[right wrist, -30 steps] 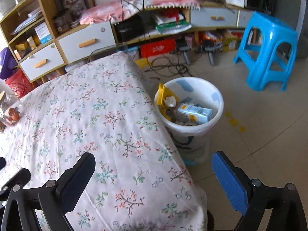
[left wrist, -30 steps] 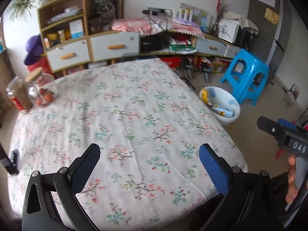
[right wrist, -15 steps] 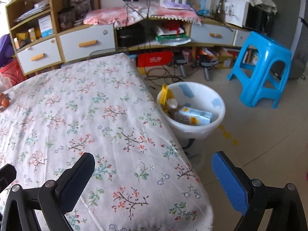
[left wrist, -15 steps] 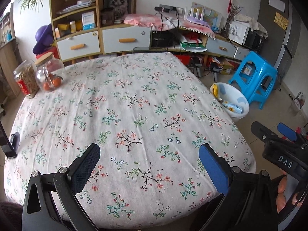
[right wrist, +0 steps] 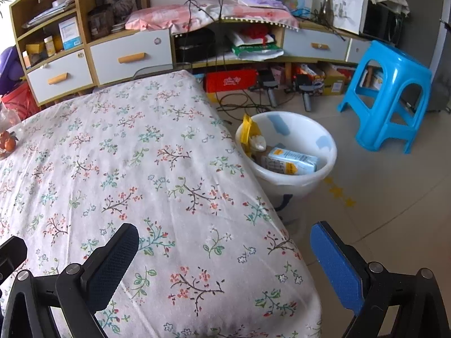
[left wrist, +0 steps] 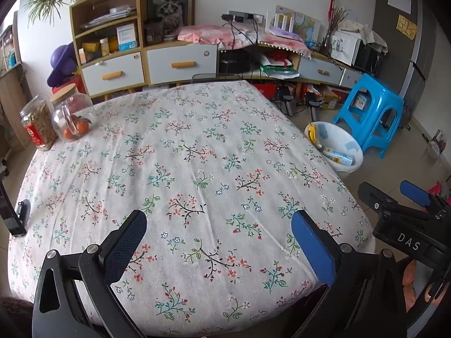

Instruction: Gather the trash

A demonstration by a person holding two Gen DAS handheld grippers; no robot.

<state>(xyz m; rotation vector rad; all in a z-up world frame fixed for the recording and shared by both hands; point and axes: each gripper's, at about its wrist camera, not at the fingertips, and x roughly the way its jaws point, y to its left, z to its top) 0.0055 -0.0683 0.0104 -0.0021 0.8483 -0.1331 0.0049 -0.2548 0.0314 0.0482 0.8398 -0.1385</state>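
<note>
Now, grippers: left [left wrist: 218,242] and right [right wrist: 222,253] both wide, empty.
table [left wrist: 197,152]: bare to near edge.
bin [right wrist: 286,178]: just beside right edge.

Bin [right wrist: 324,143] base hidden behind tablecloth [right wrist: 169,197]; print on carton [right wrist: 291,161] too small to read; dark object [left wrist: 14,219] cut off at left edge.

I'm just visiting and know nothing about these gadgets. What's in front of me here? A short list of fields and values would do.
Left gripper: open, holds nothing, over the table
Right gripper: open, holds nothing, near the table's edge
Table: floral cloth, no loose trash visible on it
Jars: two, at the far left corner
Bin: white, on the floor beside the table
In the bin: carton, yellow wrapper
Stool: blue, beyond the bin
</note>
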